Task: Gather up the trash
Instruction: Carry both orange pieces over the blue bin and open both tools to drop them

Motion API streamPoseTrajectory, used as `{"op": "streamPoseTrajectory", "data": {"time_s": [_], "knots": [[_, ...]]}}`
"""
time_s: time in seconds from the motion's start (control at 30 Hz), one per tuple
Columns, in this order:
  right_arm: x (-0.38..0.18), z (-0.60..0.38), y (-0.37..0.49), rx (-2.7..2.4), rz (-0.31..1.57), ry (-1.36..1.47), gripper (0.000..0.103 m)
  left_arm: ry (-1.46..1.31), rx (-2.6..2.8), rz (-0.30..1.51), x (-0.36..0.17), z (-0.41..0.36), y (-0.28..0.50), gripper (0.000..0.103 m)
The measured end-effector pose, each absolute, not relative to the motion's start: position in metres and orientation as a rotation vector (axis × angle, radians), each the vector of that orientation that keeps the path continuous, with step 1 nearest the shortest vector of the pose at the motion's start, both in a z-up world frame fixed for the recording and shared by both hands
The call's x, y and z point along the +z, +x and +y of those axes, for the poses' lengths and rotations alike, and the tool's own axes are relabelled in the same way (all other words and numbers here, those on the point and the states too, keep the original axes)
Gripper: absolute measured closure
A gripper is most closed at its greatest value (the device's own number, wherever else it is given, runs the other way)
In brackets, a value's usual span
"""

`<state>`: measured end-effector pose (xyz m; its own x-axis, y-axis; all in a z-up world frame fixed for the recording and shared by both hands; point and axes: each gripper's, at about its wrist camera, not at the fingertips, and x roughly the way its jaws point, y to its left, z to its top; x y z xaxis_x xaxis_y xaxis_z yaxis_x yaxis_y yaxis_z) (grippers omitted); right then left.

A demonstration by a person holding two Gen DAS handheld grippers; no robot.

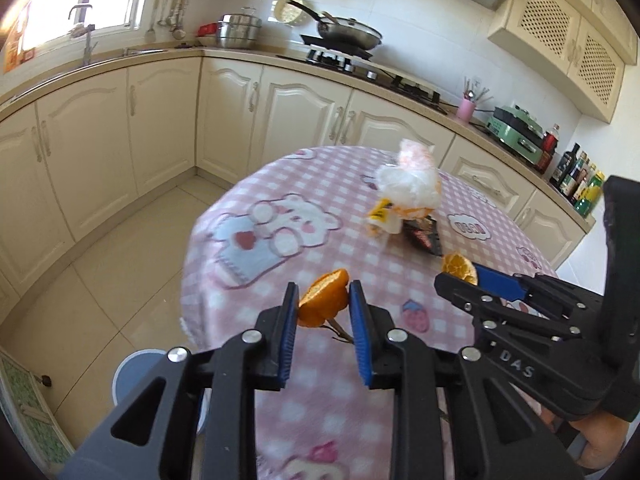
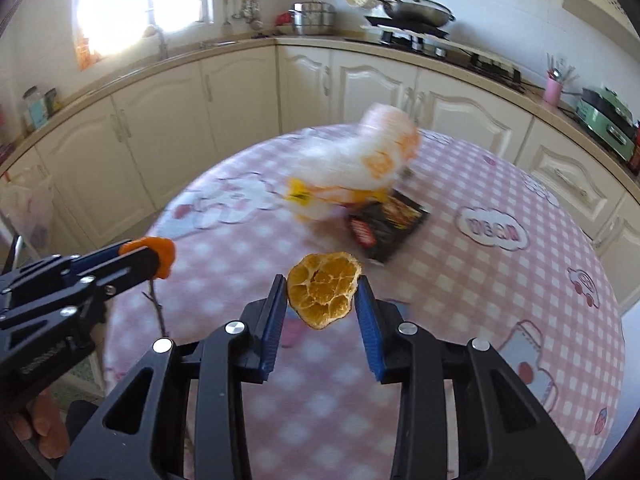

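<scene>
Between my left gripper's (image 1: 323, 300) blue pads: an orange peel piece (image 1: 322, 298), pinched, rind outward. At 12 o'clock of my right gripper (image 2: 321, 295), clamped: a peel cup (image 2: 323, 289) showing dried, webbed pith, above the pink checked tablecloth (image 2: 480, 300).

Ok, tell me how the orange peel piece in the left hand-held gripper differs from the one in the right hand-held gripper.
The folded orange peel piece in the left hand-held gripper shows mostly smooth outer rind; the round, flattened orange peel piece in the right hand-held gripper shows its pale, webbed inside. The folded one has a thin twig hanging below it; the flattened one has none. Both are orange fruit scraps, pinched between blue pads above the pink checked tablecloth.
</scene>
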<state>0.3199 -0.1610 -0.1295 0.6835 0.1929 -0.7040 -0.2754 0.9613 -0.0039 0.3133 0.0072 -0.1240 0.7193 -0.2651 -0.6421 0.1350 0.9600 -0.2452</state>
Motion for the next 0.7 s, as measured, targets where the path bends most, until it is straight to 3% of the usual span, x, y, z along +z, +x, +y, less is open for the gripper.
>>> {"op": "streamPoseTrajectory", "data": {"time_s": [0.33, 0.7], "knots": [[-0.124, -0.046, 0.3, 0.468, 0.752, -0.167, 0.07, -0.291, -0.06, 0.736, -0.142, 0.119, 0.276, 0.079], [-0.165, 0.062, 0.292, 0.611, 0.812, -0.239, 0.07, -0.386, 0.087, 0.799, -0.191, 0.217, 0.252, 0.079]]}}
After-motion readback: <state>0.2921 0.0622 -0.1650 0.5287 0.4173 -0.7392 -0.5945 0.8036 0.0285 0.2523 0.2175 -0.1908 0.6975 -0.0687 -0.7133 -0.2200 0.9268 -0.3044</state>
